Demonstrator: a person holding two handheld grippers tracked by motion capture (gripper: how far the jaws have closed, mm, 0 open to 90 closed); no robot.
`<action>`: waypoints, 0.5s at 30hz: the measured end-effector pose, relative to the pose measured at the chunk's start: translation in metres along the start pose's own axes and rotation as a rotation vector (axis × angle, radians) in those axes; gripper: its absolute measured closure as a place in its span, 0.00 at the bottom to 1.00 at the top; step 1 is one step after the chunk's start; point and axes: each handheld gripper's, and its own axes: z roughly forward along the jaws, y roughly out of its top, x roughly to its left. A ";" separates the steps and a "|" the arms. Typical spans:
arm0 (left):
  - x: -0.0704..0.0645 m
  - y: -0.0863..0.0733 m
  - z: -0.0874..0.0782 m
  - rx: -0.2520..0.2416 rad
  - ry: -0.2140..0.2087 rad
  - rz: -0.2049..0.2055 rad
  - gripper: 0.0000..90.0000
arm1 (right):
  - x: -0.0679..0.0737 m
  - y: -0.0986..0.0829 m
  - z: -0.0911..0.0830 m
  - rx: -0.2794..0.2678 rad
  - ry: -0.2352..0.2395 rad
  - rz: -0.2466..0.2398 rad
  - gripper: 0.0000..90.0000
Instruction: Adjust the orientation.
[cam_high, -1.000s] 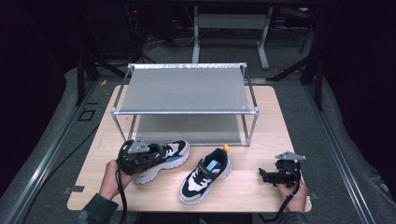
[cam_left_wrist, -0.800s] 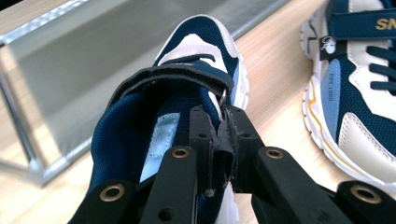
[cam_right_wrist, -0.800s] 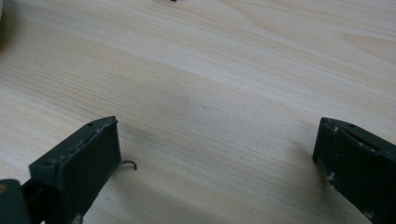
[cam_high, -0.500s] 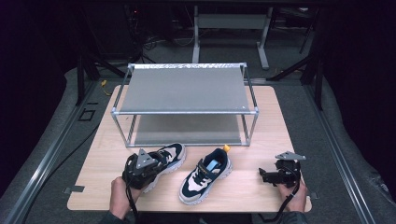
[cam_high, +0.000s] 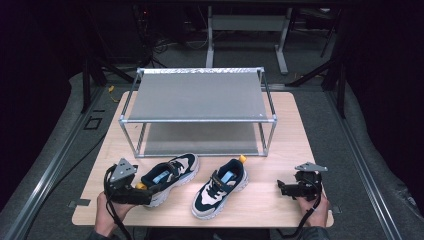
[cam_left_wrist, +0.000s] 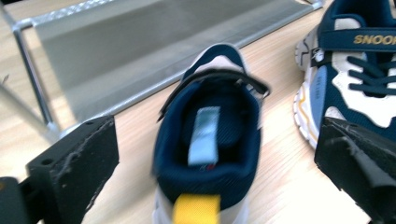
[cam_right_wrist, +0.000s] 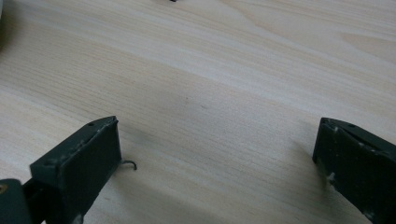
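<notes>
Our left gripper (cam_high: 142, 194) has slid back to the left shoe's (cam_high: 167, 177) heel since a second ago. Its jaws gape wide either side of the heel, seemingly untouched. Right gripper (cam_high: 282, 188) rests wide open on the table (cam_high: 280, 145), well apart from the right shoe (cam_high: 220, 187).

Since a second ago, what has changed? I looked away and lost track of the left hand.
The left gripper drew back toward the table's near edge and now sits behind the left shoe's heel, open, heel between its fingers, not yet clamped. The right shoe, right gripper and rack stayed put.
</notes>
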 end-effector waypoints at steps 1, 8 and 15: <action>0.002 -0.004 0.001 0.000 -0.002 -0.005 0.00 | 0.000 0.000 0.000 0.000 0.000 -0.001 0.00; 0.006 -0.031 0.027 0.034 -0.053 -0.022 0.00 | 0.000 0.000 0.000 -0.001 -0.001 -0.001 0.01; 0.009 -0.042 0.048 0.049 -0.071 -0.014 0.07 | 0.000 0.000 0.000 -0.001 -0.002 -0.004 0.01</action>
